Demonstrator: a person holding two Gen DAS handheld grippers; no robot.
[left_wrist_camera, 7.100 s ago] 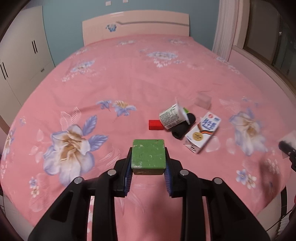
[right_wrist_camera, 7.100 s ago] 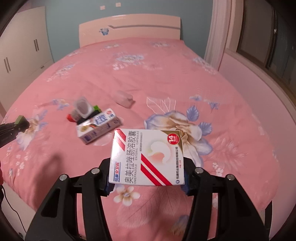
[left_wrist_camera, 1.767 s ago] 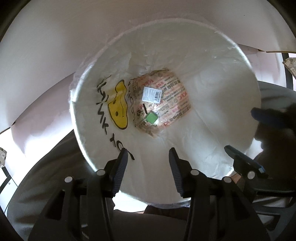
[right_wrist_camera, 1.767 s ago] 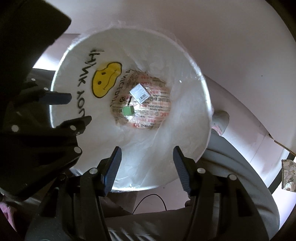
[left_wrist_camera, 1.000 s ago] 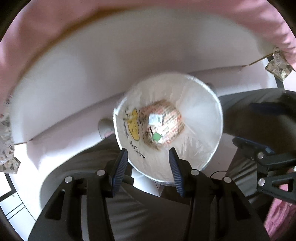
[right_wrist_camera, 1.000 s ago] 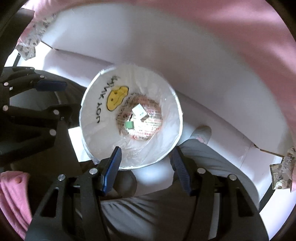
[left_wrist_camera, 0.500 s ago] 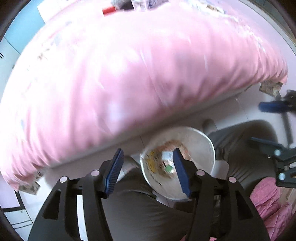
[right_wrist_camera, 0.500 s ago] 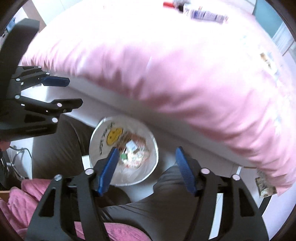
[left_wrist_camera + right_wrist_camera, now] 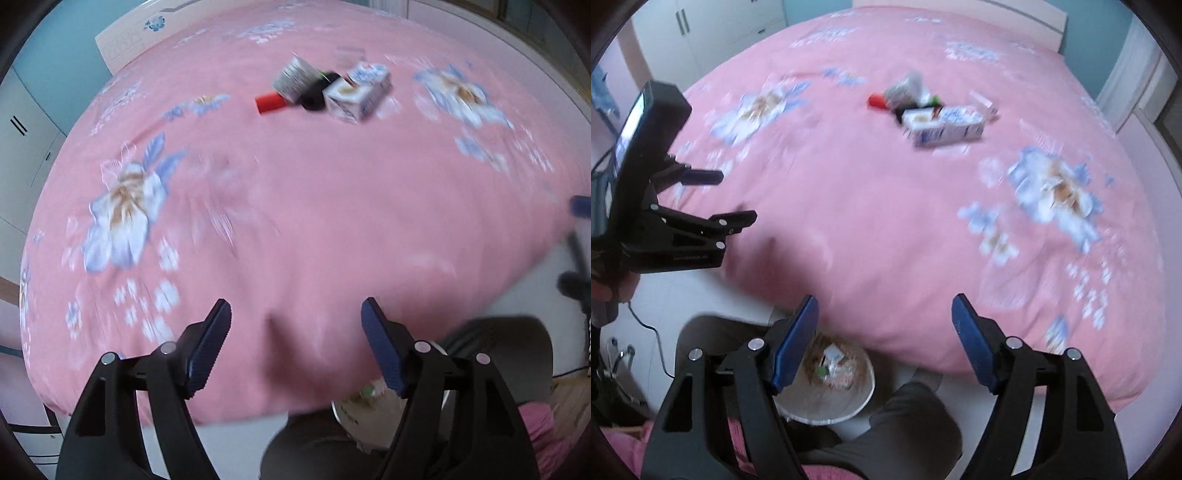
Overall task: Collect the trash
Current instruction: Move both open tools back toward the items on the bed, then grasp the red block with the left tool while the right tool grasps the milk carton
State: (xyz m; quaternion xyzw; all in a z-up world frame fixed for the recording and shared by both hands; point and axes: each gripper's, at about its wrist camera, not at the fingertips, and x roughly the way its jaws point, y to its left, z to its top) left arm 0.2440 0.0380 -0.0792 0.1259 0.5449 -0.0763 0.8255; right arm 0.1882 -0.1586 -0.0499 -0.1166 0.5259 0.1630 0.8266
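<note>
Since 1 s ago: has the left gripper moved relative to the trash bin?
Yes. The left gripper has swung up off the trash bin, now at the frame's bottom edge, and faces the pink bed, jaws open and empty.

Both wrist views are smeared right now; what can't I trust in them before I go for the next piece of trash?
- Carton: print blurred, both views.
- Black item: identity unclear; cup and carton overlap it.
- Trash bin: right view, right gripper finger covers part; left view, bed edge hides most.
- Left gripper: open, empty.
</note>
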